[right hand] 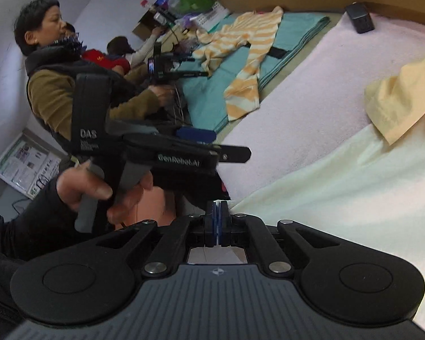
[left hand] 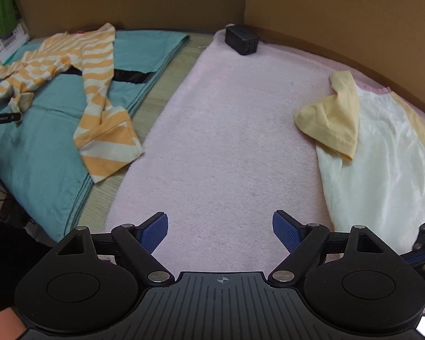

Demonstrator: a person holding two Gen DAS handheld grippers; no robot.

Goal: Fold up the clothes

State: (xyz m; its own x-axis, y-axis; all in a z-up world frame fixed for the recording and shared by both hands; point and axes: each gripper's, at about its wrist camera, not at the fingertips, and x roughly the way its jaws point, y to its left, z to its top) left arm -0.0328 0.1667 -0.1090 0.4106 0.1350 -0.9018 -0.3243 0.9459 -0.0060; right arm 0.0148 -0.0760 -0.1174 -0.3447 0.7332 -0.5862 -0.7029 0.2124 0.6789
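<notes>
A pale cream T-shirt with yellow sleeves [left hand: 382, 153] lies spread on a pink fleecy blanket [left hand: 226, 130], at the right side of the blanket, with 1 yellow sleeve [left hand: 331, 119] folded inward over its chest. The right gripper [right hand: 218, 221] sits at the shirt's near left hem with its blue-padded jaws pressed together; whether any cloth is pinched between them cannot be told. The left gripper [left hand: 220, 231] hovers over bare pink blanket to the left of the shirt, its 2 blue pads spread wide apart and holding nothing. In the right wrist view a hand [right hand: 99, 189] in a black sleeve grasps the left gripper's grey handle.

Farther left, an orange-and-white striped garment [left hand: 93, 90] lies crumpled on a folded teal cloth [left hand: 42, 153]. A small black box [left hand: 242, 39] stands at the blanket's far edge, against a brown cardboard wall [left hand: 325, 14]. Beyond the teal cloth, in the right wrist view, a seated person in an olive top [right hand: 56, 90] holds a black device.
</notes>
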